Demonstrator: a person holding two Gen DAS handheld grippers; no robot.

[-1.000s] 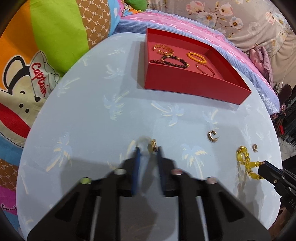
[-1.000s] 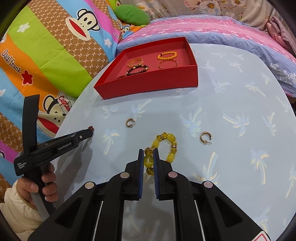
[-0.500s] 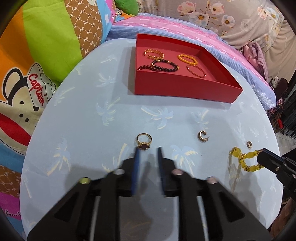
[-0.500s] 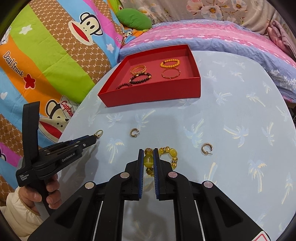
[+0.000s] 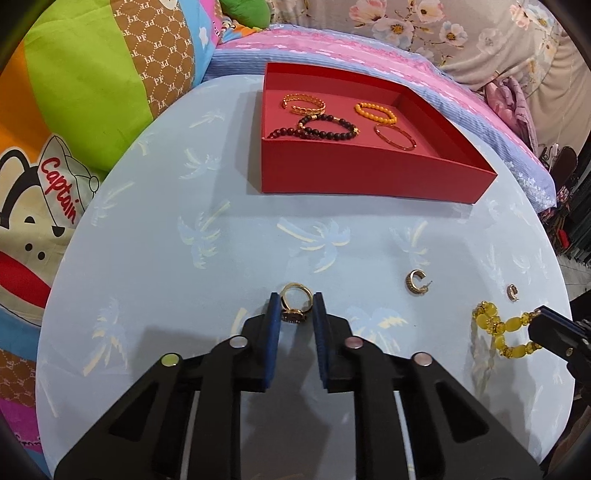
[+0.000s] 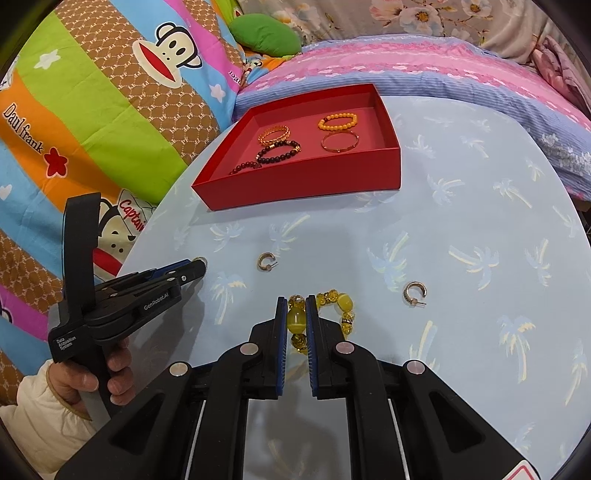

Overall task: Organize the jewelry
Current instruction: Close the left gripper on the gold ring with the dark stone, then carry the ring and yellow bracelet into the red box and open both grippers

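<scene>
Gold ring (image 5: 294, 303) with dark oval stone: lies on the blue tablecloth, between the left gripper's (image 5: 294, 308) blue pads.

Yellow bead bracelet (image 6: 325, 314): one large bead pinched between the right gripper's (image 6: 296, 314) pads, remainder curving to the right.

Two gold hoop earrings (image 6: 266, 261) (image 6: 414, 292): loose on the cloth, well apart.

Red tray (image 5: 369, 177): holds gold chain bracelet (image 5: 304, 104), dark bead bracelets (image 5: 325, 127), orange bead bracelet (image 5: 375, 112), thin bangle (image 5: 394, 136).

A home bedroom. A round bench (image 6: 461, 206) with a pale blue palm-tree cover stands against a bed with a pink and blue striped blanket (image 6: 424, 70). Beside it lie a bright cartoon-monkey quilt (image 6: 110, 92), a green pillow (image 6: 264, 35) and a floral cloth (image 5: 424, 26).
</scene>
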